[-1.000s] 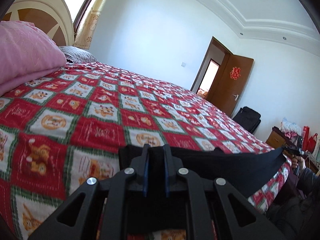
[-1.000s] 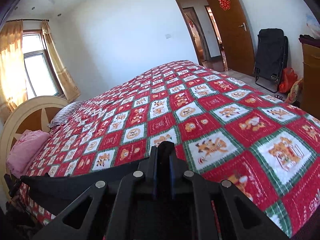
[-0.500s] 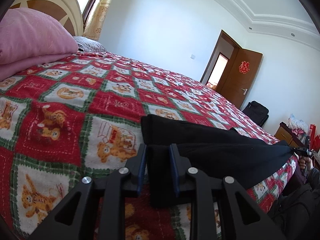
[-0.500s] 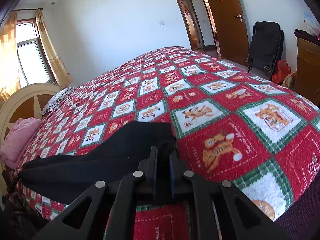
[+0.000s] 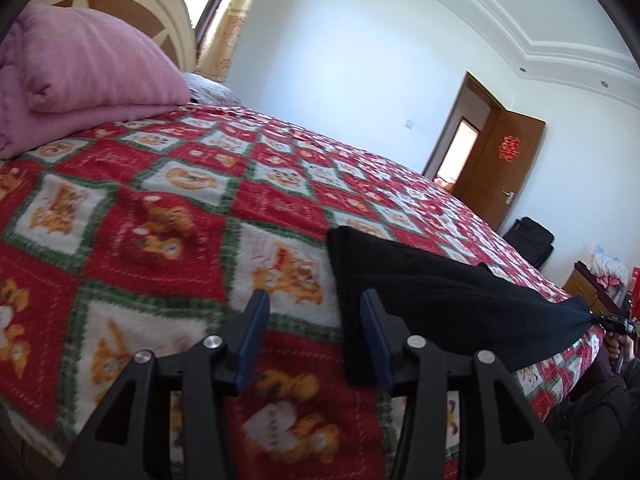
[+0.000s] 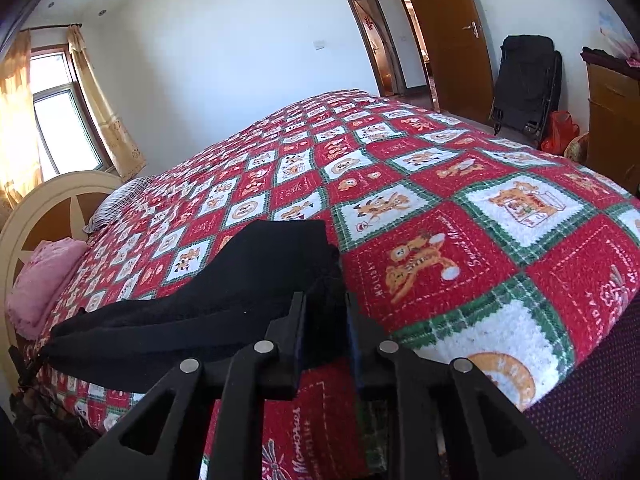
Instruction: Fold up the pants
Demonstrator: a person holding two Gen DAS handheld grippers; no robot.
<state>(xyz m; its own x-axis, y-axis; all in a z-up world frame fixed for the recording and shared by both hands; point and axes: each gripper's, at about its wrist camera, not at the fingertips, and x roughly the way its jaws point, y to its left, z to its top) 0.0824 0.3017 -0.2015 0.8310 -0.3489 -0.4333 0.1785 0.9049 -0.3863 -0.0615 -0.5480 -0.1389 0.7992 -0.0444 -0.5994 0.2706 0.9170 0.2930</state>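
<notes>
A: So, where do the black pants (image 5: 432, 296) sit?

B: Flat on the red checked blanket (image 5: 160, 216), along the near side of the bed, stretched lengthwise between the two grippers. The pink pillow (image 5: 80, 68) is at the head end, against the cream headboard (image 6: 48, 204); one end of the pants points toward that pillow, the other away from it.

A: And the left gripper (image 5: 316, 332)?

B: Spread wide, holding nothing. Its blue-padded fingers (image 5: 252, 332) stand apart over the blanket. The end of the pants nearer the pillow lies just beside the right-hand finger, maybe brushing it, and bare blanket shows between the two.

A: The right one?

B: The right gripper (image 6: 326, 320) is at the end farther from the pillow. Dark cloth fills the narrow gap between its fingers, so it reads as clamped on the pants. In the left wrist view that far end rises to a pinched point at the gripper.

A: Anything else around?

B: Beyond the foot of the bed, well away from the pillow, a brown door (image 6: 452, 40) stands open with a red ornament on it, and a black folded chair (image 6: 524, 84) leans at the wall beside it.
</notes>
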